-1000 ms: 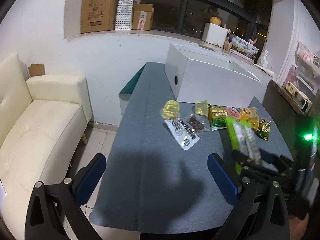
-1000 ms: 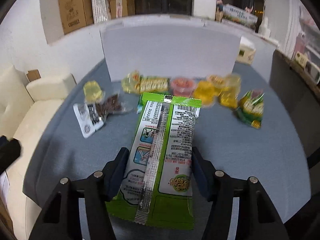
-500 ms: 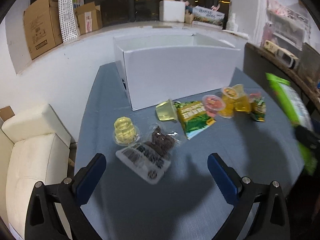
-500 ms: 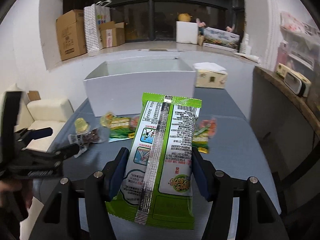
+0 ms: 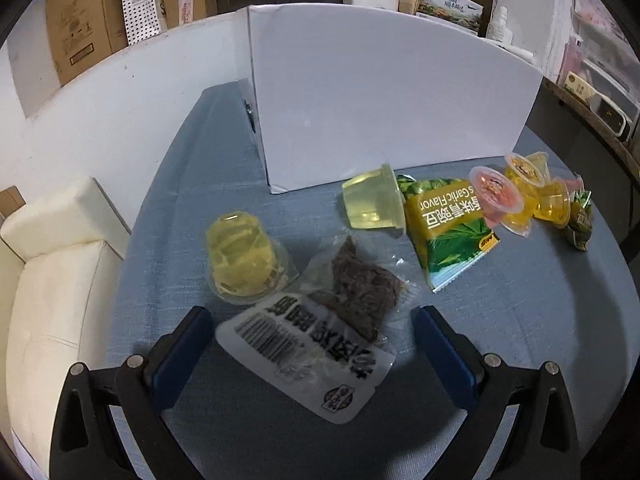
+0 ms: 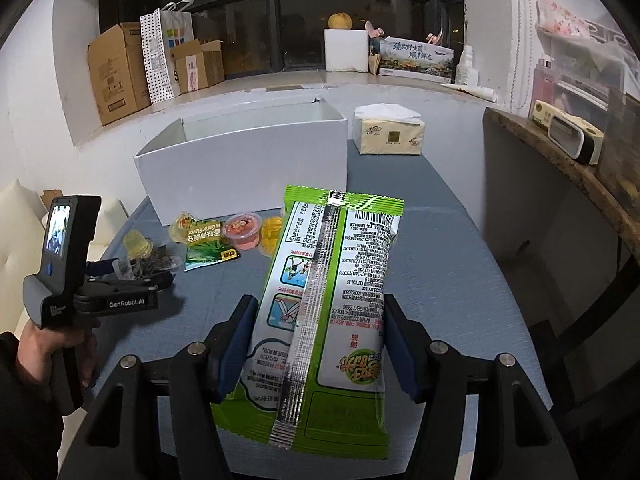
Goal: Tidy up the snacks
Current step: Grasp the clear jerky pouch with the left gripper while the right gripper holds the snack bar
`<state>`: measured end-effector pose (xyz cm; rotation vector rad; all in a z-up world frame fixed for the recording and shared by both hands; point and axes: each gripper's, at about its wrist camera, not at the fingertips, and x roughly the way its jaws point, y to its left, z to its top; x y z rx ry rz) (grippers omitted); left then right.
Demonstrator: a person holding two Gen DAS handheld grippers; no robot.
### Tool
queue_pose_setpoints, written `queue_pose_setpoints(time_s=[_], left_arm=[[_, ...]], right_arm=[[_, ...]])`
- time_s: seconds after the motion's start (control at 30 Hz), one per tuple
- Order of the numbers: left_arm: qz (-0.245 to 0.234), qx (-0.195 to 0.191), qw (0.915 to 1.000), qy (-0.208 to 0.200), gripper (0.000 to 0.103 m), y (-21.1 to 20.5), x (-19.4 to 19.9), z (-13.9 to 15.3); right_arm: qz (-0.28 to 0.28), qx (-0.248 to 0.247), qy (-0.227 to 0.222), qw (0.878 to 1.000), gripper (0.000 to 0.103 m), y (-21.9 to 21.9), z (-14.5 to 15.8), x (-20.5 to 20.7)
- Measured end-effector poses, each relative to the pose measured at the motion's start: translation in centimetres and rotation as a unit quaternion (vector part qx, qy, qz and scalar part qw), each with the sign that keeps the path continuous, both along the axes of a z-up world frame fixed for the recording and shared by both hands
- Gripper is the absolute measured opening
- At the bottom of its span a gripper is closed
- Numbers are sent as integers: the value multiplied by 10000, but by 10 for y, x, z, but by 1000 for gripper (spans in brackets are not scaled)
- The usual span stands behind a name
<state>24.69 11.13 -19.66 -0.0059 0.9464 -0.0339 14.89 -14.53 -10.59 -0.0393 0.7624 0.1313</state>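
My right gripper [image 6: 318,344] is shut on a tall green and white snack bag [image 6: 328,292] and holds it upright above the blue table, in front of the open white box [image 6: 244,160]. My left gripper [image 5: 312,344] is open, its jaws on either side of a clear packet of dark dried snack [image 5: 320,332] lying on the table. It also shows in the right wrist view [image 6: 132,272]. A yellow jelly cup [image 5: 244,260], a pale jelly cup on its side [image 5: 372,200], a green garlic-flavour bag [image 5: 448,232] and several more jelly cups [image 5: 516,200] lie before the white box [image 5: 380,108].
A tissue box [image 6: 390,134] stands right of the white box. A cream sofa [image 5: 48,280] is left of the table [image 5: 520,340]. A dark wooden shelf [image 6: 560,168] runs along the right. Cardboard boxes [image 6: 120,72] sit on the window ledge.
My left gripper moved forward and down, closing in around the clear packet. My right gripper lifted the green bag higher and a little back from the box.
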Motion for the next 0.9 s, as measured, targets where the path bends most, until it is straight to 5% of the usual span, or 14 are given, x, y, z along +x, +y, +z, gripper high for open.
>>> queue_pose_setpoints(time_s=[0.13,0.17,0.33,0.43,0.9], left_arm=[[-45,6,10000,-18,98,0,2,1],[-59,11,10000,-63,81,-1,2,3],[-108,-226,9997,-13,46,1,7,11],[-134,-276,9995,-5,1,-4,4,13],[-302,-480,9980,-296,0,-16,-17,36]], right_arm=[[61,-42,20,10000,66,3,-2,-1],[69,-39,21,10000,66,3,-2,-1],[85,-34,-6,10000,66,3,-1,-2],[118,-53,-50,9999,66,4,-1,-3],[222,-13,-99,9997,66,1,2,-8]])
